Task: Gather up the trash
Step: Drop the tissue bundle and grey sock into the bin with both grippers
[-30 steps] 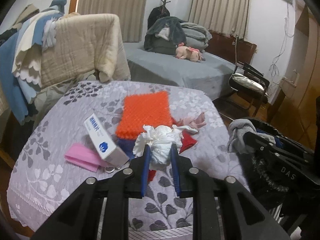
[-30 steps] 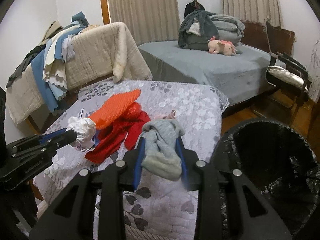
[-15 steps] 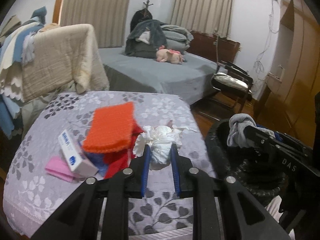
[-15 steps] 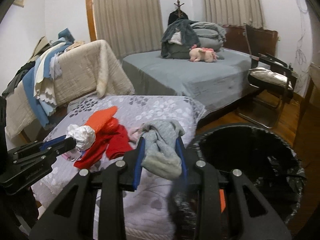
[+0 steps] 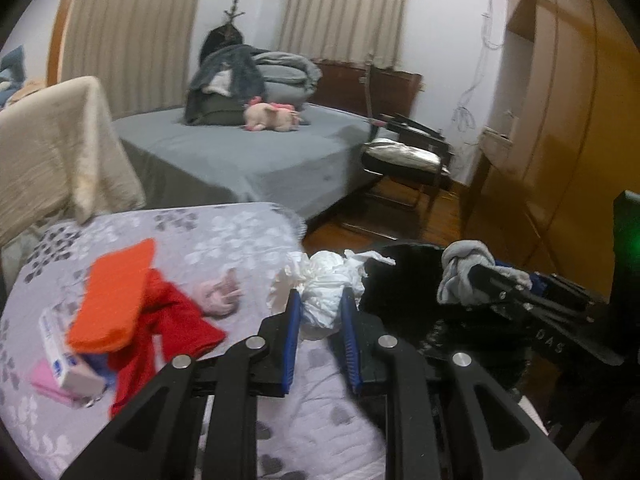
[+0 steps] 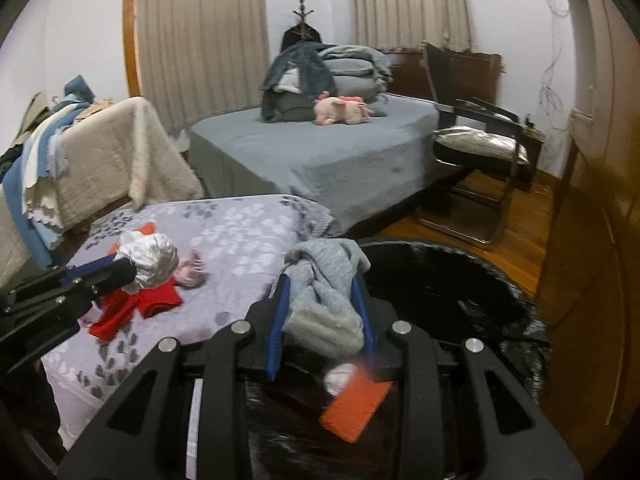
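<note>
Right gripper (image 6: 322, 312) clamping grey sock (image 6: 324, 300), over black bin (image 6: 460, 300)

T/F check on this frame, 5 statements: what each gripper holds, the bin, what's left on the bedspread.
1. The left gripper is shut on a white paper wad. True.
2. The right gripper is empty. False: its fingers clamp a grey sock.
3. The black-lined trash bin is empty. False: an orange block and a pale ball already lie inside.
4. A red garment lies on the flowered bedspread. True.
5. The pink plush toy sits on the chair. False: it lies on the grey bed.
</note>
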The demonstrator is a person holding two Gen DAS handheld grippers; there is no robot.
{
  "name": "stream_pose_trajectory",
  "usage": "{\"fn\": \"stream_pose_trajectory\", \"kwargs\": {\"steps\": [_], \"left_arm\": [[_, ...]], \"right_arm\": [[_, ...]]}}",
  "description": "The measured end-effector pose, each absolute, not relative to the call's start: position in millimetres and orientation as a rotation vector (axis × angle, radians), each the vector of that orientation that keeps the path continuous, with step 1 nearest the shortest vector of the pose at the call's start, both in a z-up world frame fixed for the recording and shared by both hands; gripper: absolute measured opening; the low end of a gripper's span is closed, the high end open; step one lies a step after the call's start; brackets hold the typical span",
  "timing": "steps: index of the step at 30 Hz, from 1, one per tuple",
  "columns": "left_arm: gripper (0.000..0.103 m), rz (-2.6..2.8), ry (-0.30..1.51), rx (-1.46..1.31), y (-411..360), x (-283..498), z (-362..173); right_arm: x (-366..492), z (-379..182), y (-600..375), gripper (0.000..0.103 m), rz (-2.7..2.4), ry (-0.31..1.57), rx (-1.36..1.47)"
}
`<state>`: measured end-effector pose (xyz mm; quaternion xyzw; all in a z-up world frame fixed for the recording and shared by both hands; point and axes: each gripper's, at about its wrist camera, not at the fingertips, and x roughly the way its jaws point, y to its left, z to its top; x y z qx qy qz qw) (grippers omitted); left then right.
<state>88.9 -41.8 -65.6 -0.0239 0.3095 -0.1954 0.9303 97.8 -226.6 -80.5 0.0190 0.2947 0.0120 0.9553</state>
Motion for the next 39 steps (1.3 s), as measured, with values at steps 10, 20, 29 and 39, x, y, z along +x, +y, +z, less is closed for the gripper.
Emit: {"fn": "stream_pose_trajectory", "kwargs": {"steps": [10,20,29,39], "left_arm": [[0.021,-0.522,0.665,-0.014,-104.6,108.2,-75.9],[0.045,-0.591,0.702,-0.01,-141.0,120.3,-89.4],[0.086,-0.494,0.685,-0.052,-107.4,118.6,-87.9],[0.097,-0.231,0.643,-0.106,-11.1,108.5,-82.4]], "right_arm": [[94.8,-99.6,-270.2,0.03,-0.086,0.632,0.051],[87.3,-106.0,-306.9,0.041,-0.18,0.632,0.073],[76.3,-101.7,-309.9,0.095,-0.217,0.581,0.085],[93.4,-94.1,-262.8,0.098,-0.109,0.588,0.082]]}}
